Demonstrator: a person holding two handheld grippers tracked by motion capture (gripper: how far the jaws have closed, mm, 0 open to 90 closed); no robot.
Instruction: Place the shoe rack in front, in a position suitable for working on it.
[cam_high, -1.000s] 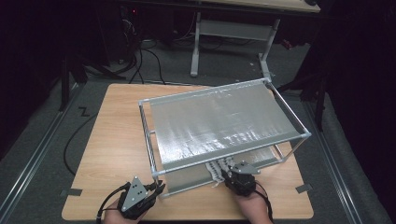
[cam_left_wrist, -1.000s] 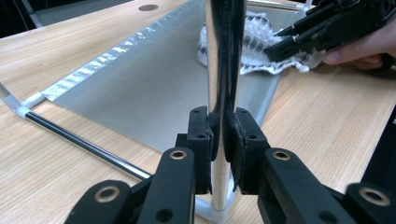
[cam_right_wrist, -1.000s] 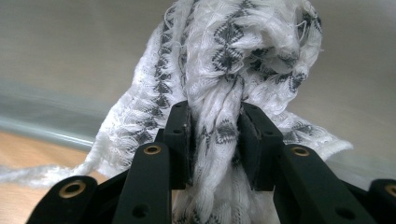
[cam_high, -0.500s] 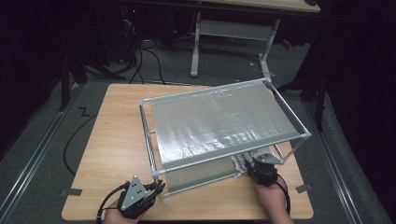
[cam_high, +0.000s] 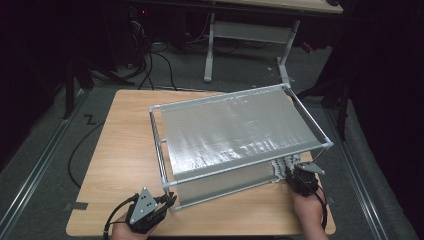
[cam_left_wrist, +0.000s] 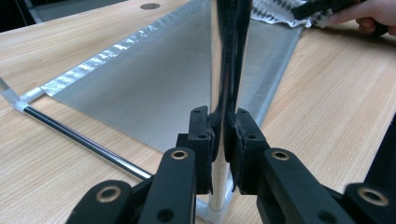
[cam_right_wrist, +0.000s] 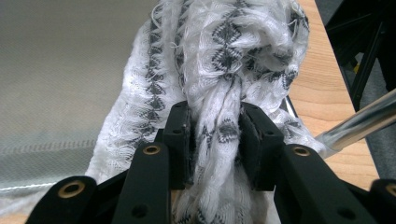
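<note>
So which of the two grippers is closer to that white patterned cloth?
Right. The right gripper is clamped on the white cloth at the frame's near right corner; the left gripper grips the frame's near left post, well away from it.

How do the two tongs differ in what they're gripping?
The left tongs clamp a thin upright metal post of the frame, jaws nearly together. The right tongs pinch bunched white patterned cloth, jaws further apart. Both are black, hand-held and shut on something.

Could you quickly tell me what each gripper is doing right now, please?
Left gripper: shut on the rack's corner post.
Right gripper: shut on the white patterned cloth.
</note>
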